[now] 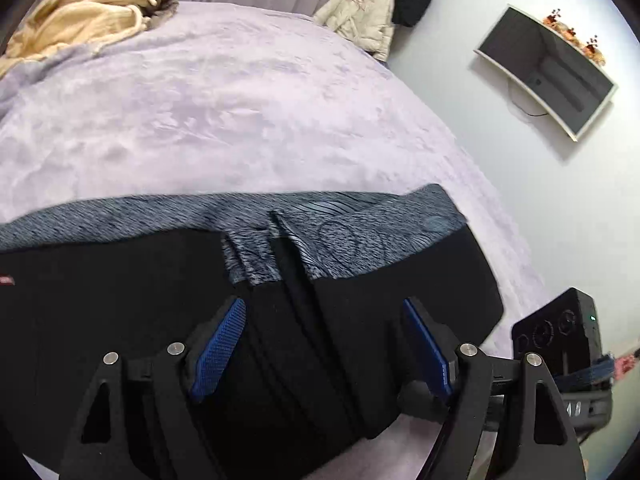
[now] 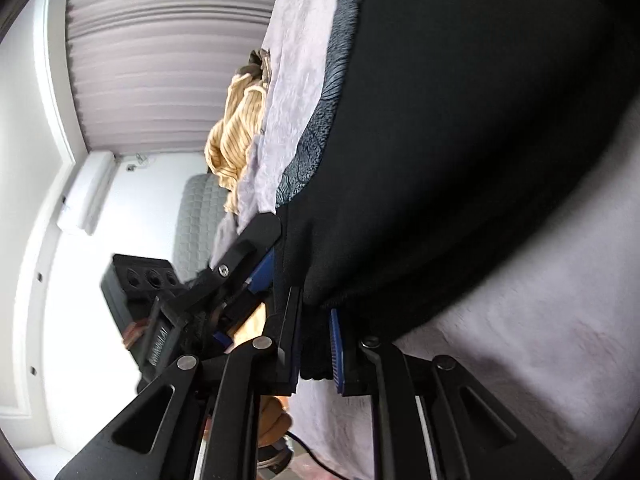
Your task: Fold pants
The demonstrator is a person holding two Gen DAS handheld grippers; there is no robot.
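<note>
Black pants (image 1: 120,300) between spread left hand-held gripper (image 1: 324,344) pads.

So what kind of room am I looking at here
Most likely a bedroom. The black pants lie on a bed with a plush lilac blanket, pleated curtains cover the window, and a tan garment sits crumpled at the bed's far side.

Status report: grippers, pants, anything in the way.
Left gripper open over pants. Right gripper shut on pants hem. Pants flat on blanket. Tan garment far off, nothing blocking.
</note>
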